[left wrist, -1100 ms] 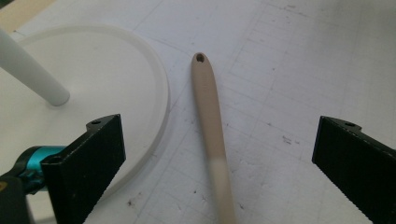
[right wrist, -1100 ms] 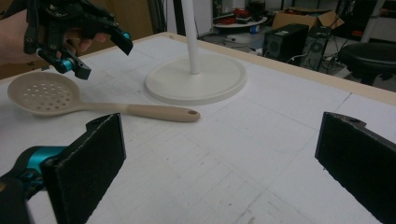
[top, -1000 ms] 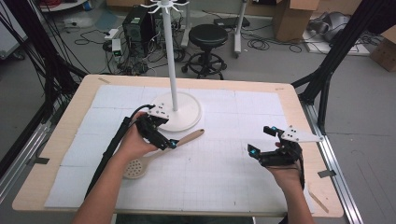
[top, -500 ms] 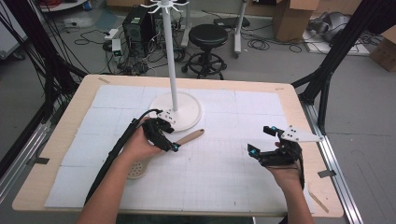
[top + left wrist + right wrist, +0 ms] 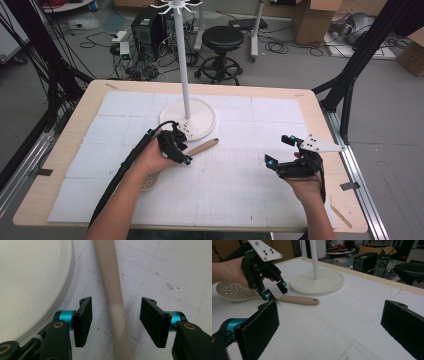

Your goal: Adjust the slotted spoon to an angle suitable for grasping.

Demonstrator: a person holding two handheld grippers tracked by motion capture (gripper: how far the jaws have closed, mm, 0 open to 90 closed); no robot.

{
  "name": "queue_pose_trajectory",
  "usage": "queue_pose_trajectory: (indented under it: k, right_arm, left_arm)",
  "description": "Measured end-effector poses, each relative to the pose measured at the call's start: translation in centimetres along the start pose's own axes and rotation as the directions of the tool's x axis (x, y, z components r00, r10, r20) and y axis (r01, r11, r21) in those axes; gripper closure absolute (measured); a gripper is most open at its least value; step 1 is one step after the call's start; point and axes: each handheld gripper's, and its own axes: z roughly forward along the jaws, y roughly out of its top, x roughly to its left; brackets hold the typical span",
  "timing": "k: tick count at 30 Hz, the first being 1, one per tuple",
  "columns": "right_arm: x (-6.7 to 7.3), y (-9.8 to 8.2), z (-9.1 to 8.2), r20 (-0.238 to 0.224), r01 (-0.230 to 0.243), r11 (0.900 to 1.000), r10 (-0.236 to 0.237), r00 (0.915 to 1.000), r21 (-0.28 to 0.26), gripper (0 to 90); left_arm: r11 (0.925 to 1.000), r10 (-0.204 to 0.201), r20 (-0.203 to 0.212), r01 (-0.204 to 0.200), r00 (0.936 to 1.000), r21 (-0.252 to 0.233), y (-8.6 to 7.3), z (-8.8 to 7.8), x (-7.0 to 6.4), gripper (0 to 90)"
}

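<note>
The skimmer (image 5: 197, 148) lies flat on the worktop, just in front of the white stand base (image 5: 200, 116), a little left of the middle; its round holed head (image 5: 233, 291) points toward the near left corner, its wooden handle (image 5: 113, 295) toward the middle. The left gripper (image 5: 179, 150) hangs over the handle with its jaws on both sides of it; they have just been closing, but there is a gap on each side and the pads do not press the wood yet. The right gripper (image 5: 280, 150) waits well apart near the right edge, its jaws spread wide with nothing between them.

The skimmer looks light and stiff; the handle is smooth and rounded, so it may roll or slip under a weak grip. The middle of the handle seems a good place to hold; the wide head will probably pull that end down when it is lifted, so a firm squeeze closer to the head would keep it more level.
</note>
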Motion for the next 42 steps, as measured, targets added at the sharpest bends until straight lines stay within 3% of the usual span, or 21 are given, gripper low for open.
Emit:
queue_pose_trajectory:
  k: [12, 15, 27, 37, 39, 42]
  right_arm:
    - [0.1, 0.0, 0.1, -0.002, -0.003, 1.0, 0.003, 1.0, 0.005, 0.7]
    - [0.0, 0.0, 0.2, -0.002, 0.003, 1.0, -0.003, 1.0, 0.002, 0.7]
    - [0.1, 0.0, 0.2, -0.004, 0.005, 1.0, -0.005, 1.0, 0.007, 0.7]
    - [0.1, 0.0, 0.2, -0.001, 0.002, 1.0, -0.002, 1.0, 0.008, 0.7]
    - [0.1, 0.0, 0.2, 0.001, 0.004, 1.0, -0.004, 1.0, 0.007, 0.7]
    - [0.1, 0.0, 0.1, 0.001, -0.001, 1.0, 0.001, 1.0, 0.006, 0.7]
  left_arm:
    - [0.9994, -0.026, -0.009, 0.026, 0.9996, 0.022, 0.1, 0.4, 0.3, 57.6]
    - [0.9994, 0.001, -0.032, 0.0, 0.9995, 0.034, 0.2, 0.5, 0.0, 59.5]
    - [0.9973, 0.039, -0.06, -0.036, 0.9974, 0.063, 0.5, 0.6, -1.0, 70.8]
    - [0.9966, 0.018, -0.07, -0.013, 0.9973, 0.082, 0.9, 0.7, -1.3, 74.5]
    - [0.9939, 0.062, -0.076, -0.055, 0.9952, 0.096, 1.0, 0.6, -1.4, 74.9]
    - [0.994, 0.067, -0.081, -0.059, 0.9945, 0.092, 0.9, 0.5, -1.6, 75.1]
